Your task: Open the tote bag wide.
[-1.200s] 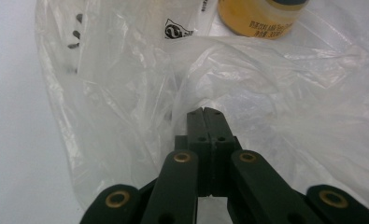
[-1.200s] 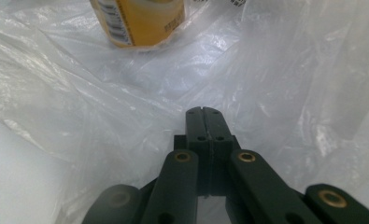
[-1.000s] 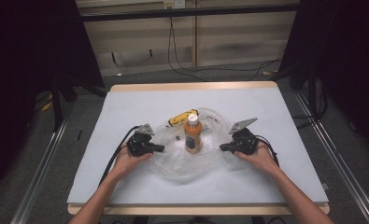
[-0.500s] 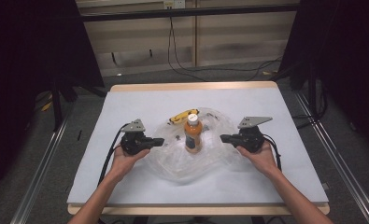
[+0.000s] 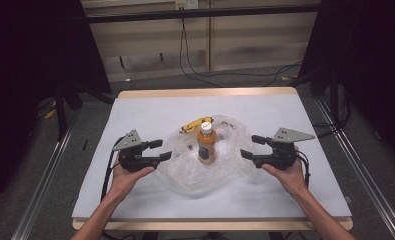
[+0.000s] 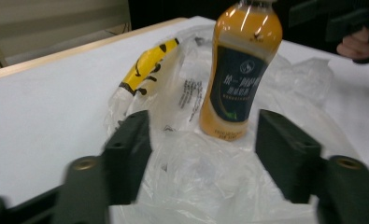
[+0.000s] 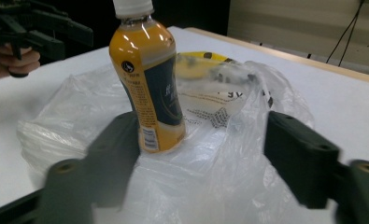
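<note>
An orange drink bottle (image 5: 207,145) with a white cap and a dark label stands upright on a crumpled clear plastic bag (image 5: 195,172) at the table's middle. A yellow packet (image 5: 195,123) lies at the bag's far edge. My left gripper (image 5: 160,150) is at the bag's left edge and my right gripper (image 5: 250,146) at its right edge. Both have just been opening and now stand open, pinching nothing. In the left gripper view the bottle (image 6: 240,70) and packet (image 6: 147,63) lie beyond the spread jaws, over loose plastic (image 6: 196,177). The right gripper view shows the bottle (image 7: 149,79) likewise.
A white mat (image 5: 150,107) covers the wooden-edged table, with bare mat all around the bag. Metal rails run along both sides of the table. Cables lie on the floor behind the far edge. The person's forearms come in from the near edge.
Both grippers have lifted and drawn outward from the bag's edges. Their jaws, shut before, are now open. The bottle has stayed upright in place.
</note>
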Demonstrator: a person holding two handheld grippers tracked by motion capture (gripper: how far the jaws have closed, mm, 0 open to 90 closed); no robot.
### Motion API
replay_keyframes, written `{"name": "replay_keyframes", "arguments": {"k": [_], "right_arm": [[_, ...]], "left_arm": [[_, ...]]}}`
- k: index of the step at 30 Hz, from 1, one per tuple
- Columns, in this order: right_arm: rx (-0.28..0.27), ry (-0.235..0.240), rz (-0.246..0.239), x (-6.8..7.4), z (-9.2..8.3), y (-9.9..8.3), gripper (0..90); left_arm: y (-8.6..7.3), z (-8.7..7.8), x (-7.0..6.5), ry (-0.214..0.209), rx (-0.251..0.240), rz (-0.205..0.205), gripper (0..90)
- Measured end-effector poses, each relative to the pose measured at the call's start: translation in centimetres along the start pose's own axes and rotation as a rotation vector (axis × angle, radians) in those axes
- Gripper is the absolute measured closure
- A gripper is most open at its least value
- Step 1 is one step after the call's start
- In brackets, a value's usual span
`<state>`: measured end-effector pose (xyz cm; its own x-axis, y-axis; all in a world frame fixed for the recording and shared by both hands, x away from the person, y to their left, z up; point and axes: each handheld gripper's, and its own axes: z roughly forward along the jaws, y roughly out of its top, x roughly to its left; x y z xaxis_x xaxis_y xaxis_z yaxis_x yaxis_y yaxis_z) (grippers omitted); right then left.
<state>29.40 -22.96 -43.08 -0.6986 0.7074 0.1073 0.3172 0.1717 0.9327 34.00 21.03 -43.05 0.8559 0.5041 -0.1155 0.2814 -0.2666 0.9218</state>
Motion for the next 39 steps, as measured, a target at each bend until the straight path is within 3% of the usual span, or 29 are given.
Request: {"name": "replay_keyframes", "arguments": {"k": [2,3,6,10,13,16,18,19,21,22,26,29,30,33,35,36,39], "right_arm": [[-0.015,-0.026,0.01,0.1,-0.6,-0.2,14.6],[-0.017,-0.035,0.01,0.2,-0.8,-0.3,12.4],[-0.021,-0.054,0.017,0.2,-1.4,-0.5,5.7],[-0.032,-0.082,0.022,0.4,-2.8,-1.0,2.8],[-0.034,-0.101,0.042,0.5,-3.8,-1.2,2.6],[-0.037,-0.134,0.063,0.4,-4.9,-1.7,2.6],[-0.032,-0.144,0.068,0.4,-5.2,-1.8,2.7],[-0.042,-0.151,0.098,0.4,-5.9,-2.3,4.5],[-0.048,-0.146,0.113,0.5,-6.1,-2.6,4.6],[-0.042,-0.168,0.107,0.6,-6.6,-3.1,4.6],[-0.028,-0.178,0.108,0.8,-7.2,-3.6,4.5],[-0.045,-0.202,0.105,1.0,-8.2,-3.9,4.4],[-0.076,-0.207,0.111,1.1,-8.9,-4.1,4.4],[-0.085,-0.222,0.122,1.2,-9.4,-4.3,4.4],[-0.073,-0.232,0.116,1.3,-9.4,-4.6,4.6],[-0.066,-0.237,0.115,1.3,-9.4,-4.7,4.6],[-0.062,-0.233,0.11,1.3,-9.3,-4.8,4.9]], "left_arm": [[0.0,-0.3,-0.2,0.026,-0.002,0.004,27.4],[-0.1,-0.4,-0.3,0.015,-0.018,-0.003,23.9],[-0.3,-0.8,-0.6,0.037,-0.002,0.01,18.0],[-0.9,-1.8,-1.0,0.061,0.019,0.005,7.6],[-1.2,-2.5,-1.1,0.078,0.006,0.007,6.9],[-1.8,-3.4,-1.2,0.082,-0.02,-0.027,4.2],[-2.2,-4.0,-1.4,0.087,-0.014,-0.022,3.7],[-2.4,-4.5,-1.7,0.103,-0.001,-0.035,2.7],[-2.5,-4.8,-1.9,0.108,-0.004,-0.044,1.9],[-2.8,-5.1,-2.1,0.116,-0.016,-0.055,1.8],[-3.6,-5.9,-2.6,0.136,-0.003,-0.055,1.8],[-4.4,-6.5,-3.0,0.154,-0.009,-0.056,1.9],[-5.0,-6.9,-2.9,0.167,-0.017,-0.045,2.0],[-5.4,-7.4,-2.7,0.174,-0.01,-0.03,2.1],[-5.7,-7.8,-2.5,0.204,-0.019,-0.042,1.8],[-5.8,-7.9,-2.3,0.188,-0.028,-0.049,1.8],[-5.7,-8.0,-2.4,0.21,-0.039,-0.029,1.8]]}}
